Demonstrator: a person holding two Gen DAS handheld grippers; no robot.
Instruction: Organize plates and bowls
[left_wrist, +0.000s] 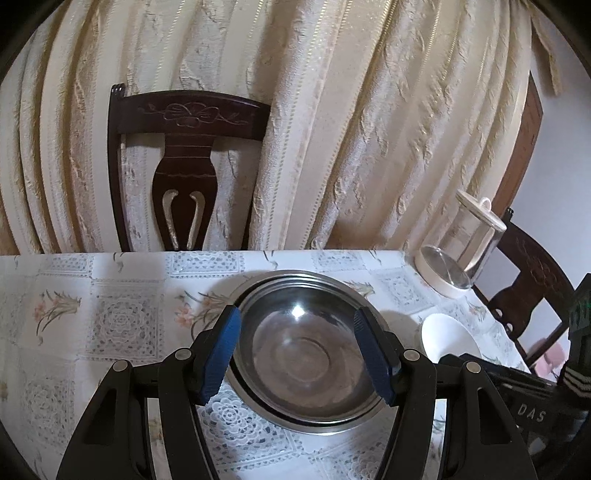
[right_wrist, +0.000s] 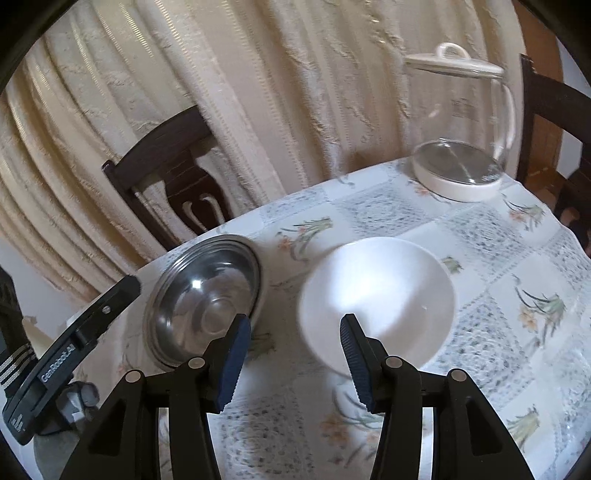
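Steel bowl centre frame, framed by left gripper, jaws spread, empty. Right gripper likewise agape before white bowl on surface.

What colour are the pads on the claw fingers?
Dark blue pads, ribbed, on black fingers; clearest in the right wrist view.

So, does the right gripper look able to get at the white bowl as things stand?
Probably yes. The right gripper is open, and the white bowl sits on the tablecloth just ahead, with nothing between. The steel bowls lie off to its left, apart.
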